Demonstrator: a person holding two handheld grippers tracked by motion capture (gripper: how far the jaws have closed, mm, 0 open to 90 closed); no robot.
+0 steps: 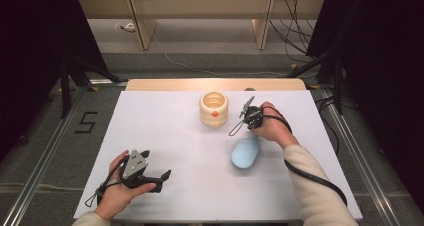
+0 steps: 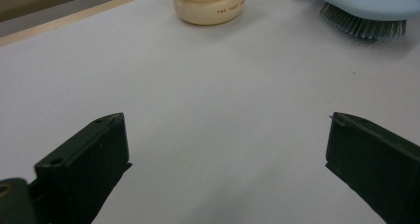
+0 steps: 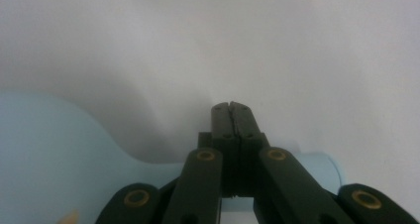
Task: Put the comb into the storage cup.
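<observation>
A light blue hairbrush (image 1: pixel 246 152) lies bristles down on the white table (image 1: pixel 160 126), just right of centre. Behind it stands a cream, round wooden pot (image 1: pixel 214 108) with an orange mark on its front. My right gripper (image 1: pixel 251 122) is held over the brush's handle end, beside the pot. Its jaws are pressed together with nothing between the tips (image 3: pixel 231 107), and the brush (image 3: pixel 49 149) runs underneath them. My left gripper (image 1: pixel 161 182) rests low at the table's front left, open and holding nothing (image 2: pixel 225 144). It faces the pot (image 2: pixel 209 3) and the brush (image 2: pixel 369 6).
A strip of bare wood (image 1: pixel 215 83) runs along the table's far edge. Dark stands and cables crowd the floor at both sides. A "5" is taped on the floor (image 1: pixel 86 122) at the left. Wooden furniture legs stand beyond the table.
</observation>
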